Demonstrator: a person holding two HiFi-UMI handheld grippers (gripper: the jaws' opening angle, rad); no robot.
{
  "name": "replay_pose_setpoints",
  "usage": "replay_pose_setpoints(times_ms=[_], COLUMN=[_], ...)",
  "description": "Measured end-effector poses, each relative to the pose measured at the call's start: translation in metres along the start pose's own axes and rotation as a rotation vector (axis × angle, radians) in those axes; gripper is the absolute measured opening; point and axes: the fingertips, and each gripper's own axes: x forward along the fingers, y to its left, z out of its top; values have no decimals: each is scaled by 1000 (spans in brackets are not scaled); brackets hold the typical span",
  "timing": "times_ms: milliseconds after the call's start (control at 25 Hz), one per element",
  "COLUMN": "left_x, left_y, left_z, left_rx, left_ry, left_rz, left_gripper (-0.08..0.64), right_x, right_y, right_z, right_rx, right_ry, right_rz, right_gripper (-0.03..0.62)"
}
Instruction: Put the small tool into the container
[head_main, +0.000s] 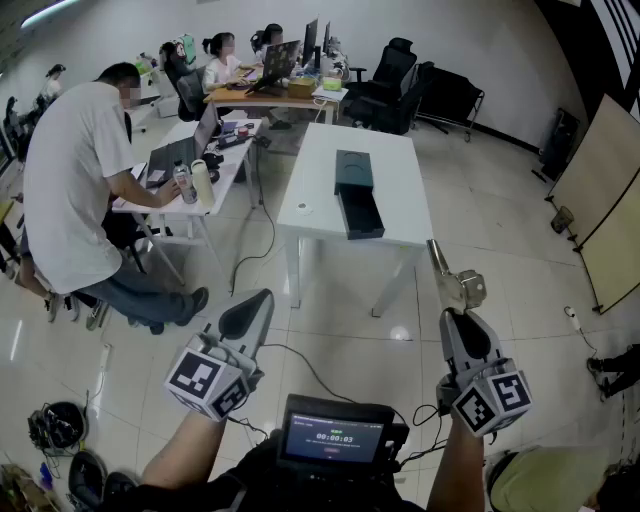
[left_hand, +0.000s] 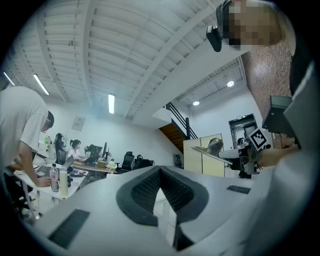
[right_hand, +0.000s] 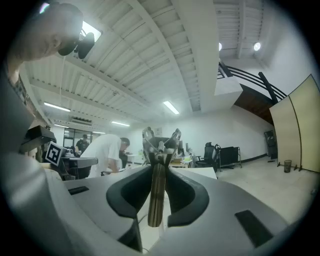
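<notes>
1. The small tool (head_main: 452, 283) is a slim metal piece in the lower right of the head view, and its far end points up toward the white table (head_main: 405, 185)
2. The right gripper (head_main: 455, 318) holds it. In the right gripper view the two dark pads press on the tool's shaft (right_hand: 156, 192) from both sides, and the forked head (right_hand: 161, 145) stands out above the jaws
3. The tool is in the air above the floor, well apart from the container
4. The container (head_main: 354, 172) is a dark box in the upper middle of the head view, on the white table. Its near part (head_main: 362, 214) looks like an open tray pulled toward the camera
5. The left gripper (head_main: 258, 300) is in the lower left of the head view. In the left gripper view its jaws (left_hand: 160, 172) meet at the tips and nothing is between them
6. A small screen (head_main: 333, 438) sits at the bottom middle, between the two arms
7. A person in a white shirt (head_main: 65, 180) bends over a desk (head_main: 235, 150) at the upper left, near two bottles (head_main: 192, 183)
</notes>
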Motion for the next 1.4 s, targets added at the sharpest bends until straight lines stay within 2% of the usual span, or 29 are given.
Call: replay_pose_setpoints(times_ms=[400,600,720,920,1040,1240,1400], left_x=[-28,-34,-23,17,57,148,235], left_y=[42,77,92,108,126,147,142], left_z=[7,-8,-17,-21,-21,-19,-2], left_rx=[-8,-32,-51,-51,-22,15,45], left_ry=[2,8,18,42,44,59,50], left_rz=[-10,-26,-26,0,39,89,121], left_gripper=[23,23,23,23,23,23,23], right_x=[22,52,73,118,160,236,285], right_y=[48,75,73,37,4,-76,-155], right_z=[-3,-18,-26,-28,-32,-39,-33], right_rx=[4,15,17,38,39,58,55], right_ry=[10,28,54,59,61,79,102], right_rz=[-11,-18,-14,0,32,73,108], right_gripper=[94,94,94,94,94,94,92])
